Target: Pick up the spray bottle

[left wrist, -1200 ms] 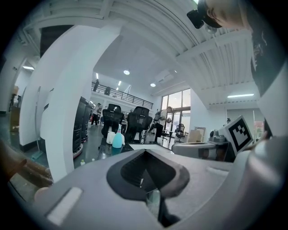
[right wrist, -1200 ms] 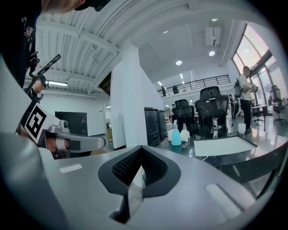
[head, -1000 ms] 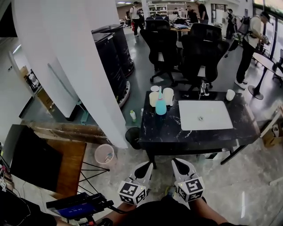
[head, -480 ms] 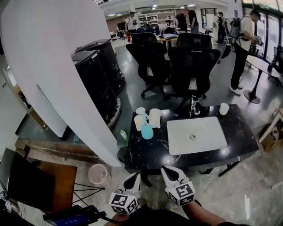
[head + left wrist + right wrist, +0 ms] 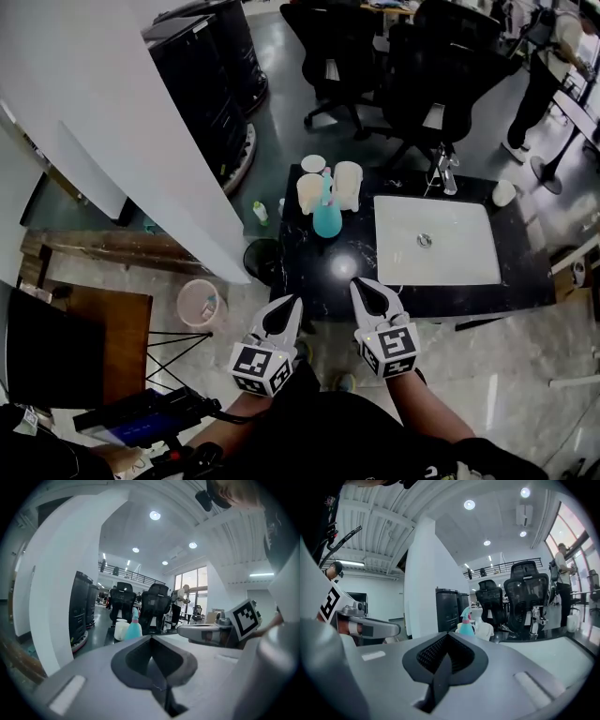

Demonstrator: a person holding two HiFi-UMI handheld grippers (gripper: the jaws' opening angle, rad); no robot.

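Note:
A teal spray bottle (image 5: 327, 216) with a pink collar stands on the back left of a black marble table (image 5: 347, 272), in front of two white cups. It shows small in the left gripper view as the spray bottle (image 5: 134, 626) and in the right gripper view as the spray bottle (image 5: 466, 623). My left gripper (image 5: 285, 314) and right gripper (image 5: 367, 297) hover side by side at the table's near edge, well short of the bottle. Both are shut and hold nothing.
A white sink basin (image 5: 435, 241) with a faucet (image 5: 444, 172) fills the table's right half. A white cup (image 5: 504, 192) sits at the far right corner. Black office chairs (image 5: 431, 94) stand behind. A white column (image 5: 112, 122) and a pink bin (image 5: 201, 303) are at left.
The head view has tilted down and closed in on the table. Both grippers have come forward to the table's near edge, still shut.

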